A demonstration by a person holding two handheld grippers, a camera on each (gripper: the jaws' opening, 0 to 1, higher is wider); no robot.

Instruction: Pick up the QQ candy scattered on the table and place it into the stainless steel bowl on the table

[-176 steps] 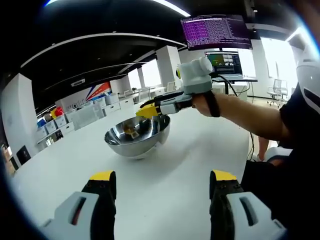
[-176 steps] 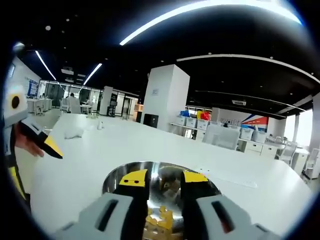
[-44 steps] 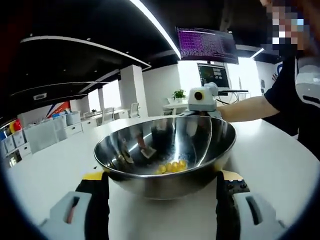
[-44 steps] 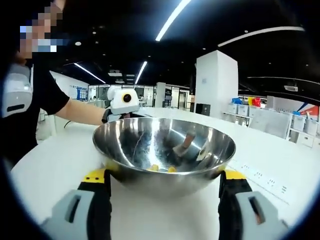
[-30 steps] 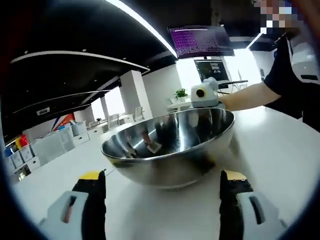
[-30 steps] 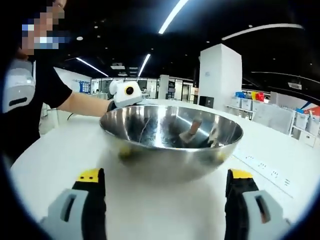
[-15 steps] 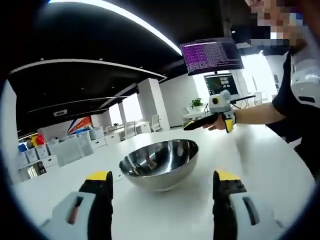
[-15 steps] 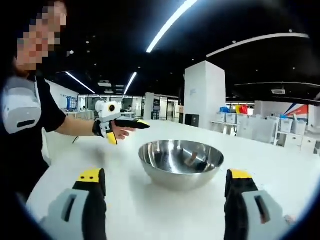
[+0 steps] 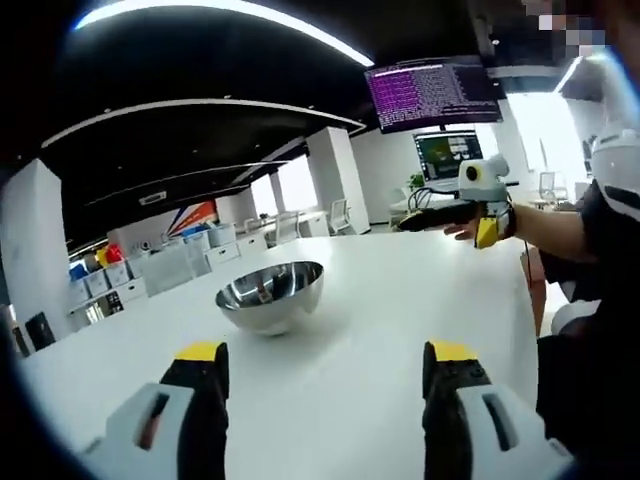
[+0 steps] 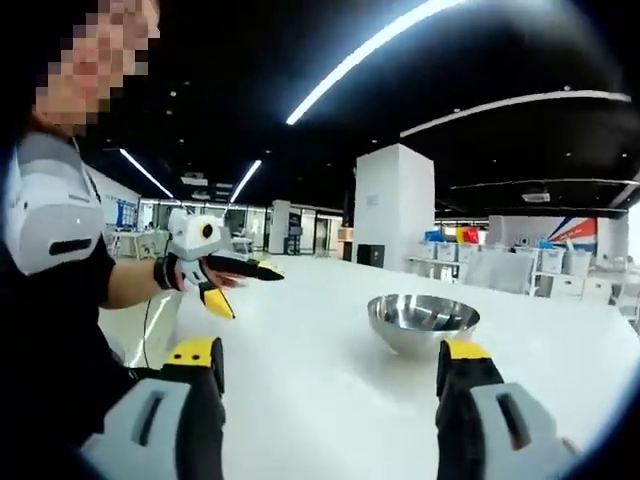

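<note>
While clear of the bowl (image 9: 270, 297) | left gripper (image 9: 325, 375) fingers spread wide, empty | right gripper (image 10: 330, 375) likewise

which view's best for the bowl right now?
Left gripper view: the stainless steel bowl is larger there and part of its inside shows, between the open left tongs. Right gripper view has the bowl smaller, with its right edge behind a jaw of the right tongs.

Bowl (image 9: 270, 296) inside too small and reflective to tell any candy; same in right gripper view, bowl (image 10: 423, 321) rim hides the contents. Both grippers' bodies cut off by the bottom edges. Monitor (image 9: 433, 93) text too small to read.
</note>
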